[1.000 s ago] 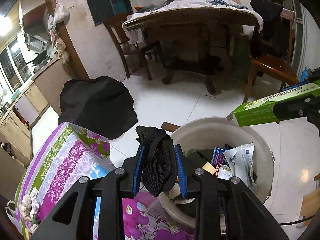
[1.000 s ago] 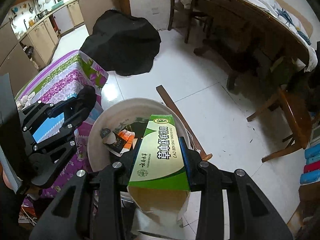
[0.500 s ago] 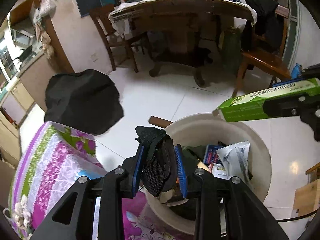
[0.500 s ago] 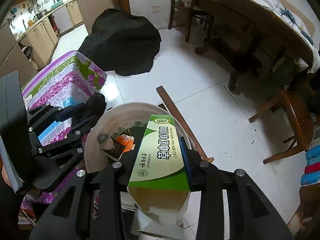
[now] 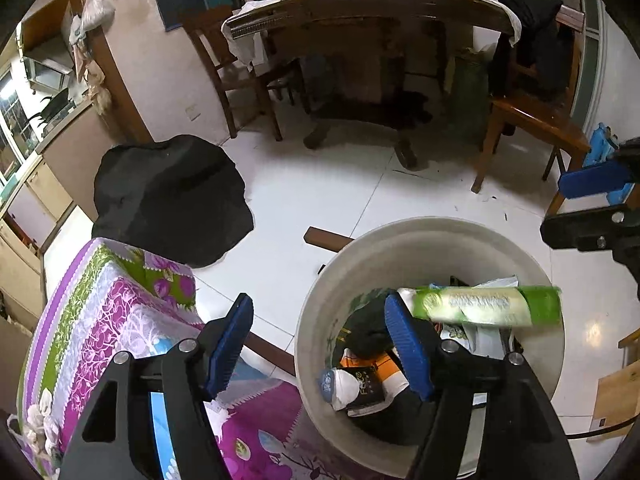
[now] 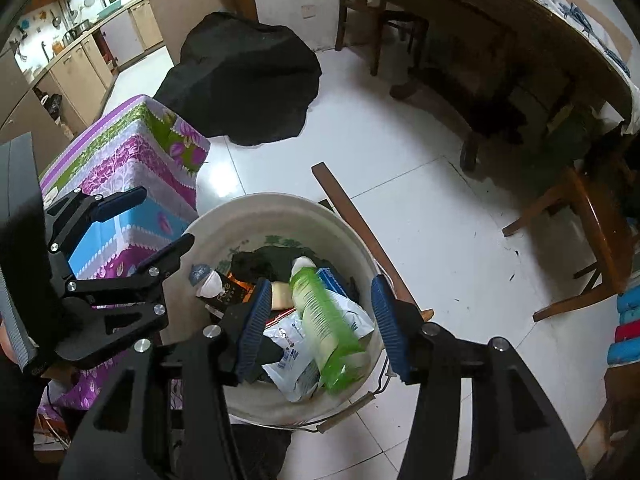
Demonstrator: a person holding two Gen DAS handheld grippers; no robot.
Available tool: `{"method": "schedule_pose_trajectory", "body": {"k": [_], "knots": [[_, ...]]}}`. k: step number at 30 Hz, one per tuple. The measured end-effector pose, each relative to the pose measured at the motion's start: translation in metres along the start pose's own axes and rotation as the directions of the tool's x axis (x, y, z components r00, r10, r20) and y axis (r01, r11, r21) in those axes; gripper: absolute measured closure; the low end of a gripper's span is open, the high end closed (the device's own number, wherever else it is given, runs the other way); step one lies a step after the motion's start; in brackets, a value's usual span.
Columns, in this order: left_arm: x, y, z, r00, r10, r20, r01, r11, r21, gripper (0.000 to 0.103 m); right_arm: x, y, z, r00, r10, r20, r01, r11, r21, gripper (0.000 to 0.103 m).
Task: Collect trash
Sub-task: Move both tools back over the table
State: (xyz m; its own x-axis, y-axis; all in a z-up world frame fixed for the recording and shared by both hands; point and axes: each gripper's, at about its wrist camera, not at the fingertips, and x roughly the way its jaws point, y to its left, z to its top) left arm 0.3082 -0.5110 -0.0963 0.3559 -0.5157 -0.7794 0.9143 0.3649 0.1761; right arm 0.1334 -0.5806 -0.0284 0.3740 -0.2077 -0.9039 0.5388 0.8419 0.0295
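A white bucket on the floor holds trash. A green carton, blurred by motion, drops into it over white wrappers. A black cloth lies inside among packets. My left gripper hovers over the bucket's left rim, jaws opening, nothing between them. Above the bucket's near side my right gripper has its jaws opening; the carton is between them but free of the pads.
A box under a purple flowered cloth stands left of the bucket. A wooden slat lies behind it on white tiles. A black heap, a big wooden table and chairs stand further off.
Both grippers opened. The black cloth left the left gripper and now lies in the bucket. The green carton slipped out of the right gripper and is falling into the bucket.
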Motion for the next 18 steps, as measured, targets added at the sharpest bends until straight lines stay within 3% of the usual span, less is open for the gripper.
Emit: {"method": "schedule_pose_trajectory", "body": {"k": [12,15,18], "knots": [[-0.021,-0.004,-0.013,0.999,0.031,0.034,-0.031,1.000,-0.005,0.034,0.005,0.014,-0.009,1.000,-0.026,-0.008,0.025,0.999,-0.028,0.053],[-0.030,0.000,-0.021,0.998,0.054,0.036,-0.054,0.998,-0.022,0.034,0.000,0.022,-0.012,0.999,-0.030,0.020,0.031,0.999,-0.038,0.053],[-0.041,0.008,-0.032,0.996,0.079,0.040,-0.077,0.996,-0.049,0.034,-0.010,0.035,-0.015,0.994,-0.043,0.104,0.048,0.998,-0.048,0.053]]}}
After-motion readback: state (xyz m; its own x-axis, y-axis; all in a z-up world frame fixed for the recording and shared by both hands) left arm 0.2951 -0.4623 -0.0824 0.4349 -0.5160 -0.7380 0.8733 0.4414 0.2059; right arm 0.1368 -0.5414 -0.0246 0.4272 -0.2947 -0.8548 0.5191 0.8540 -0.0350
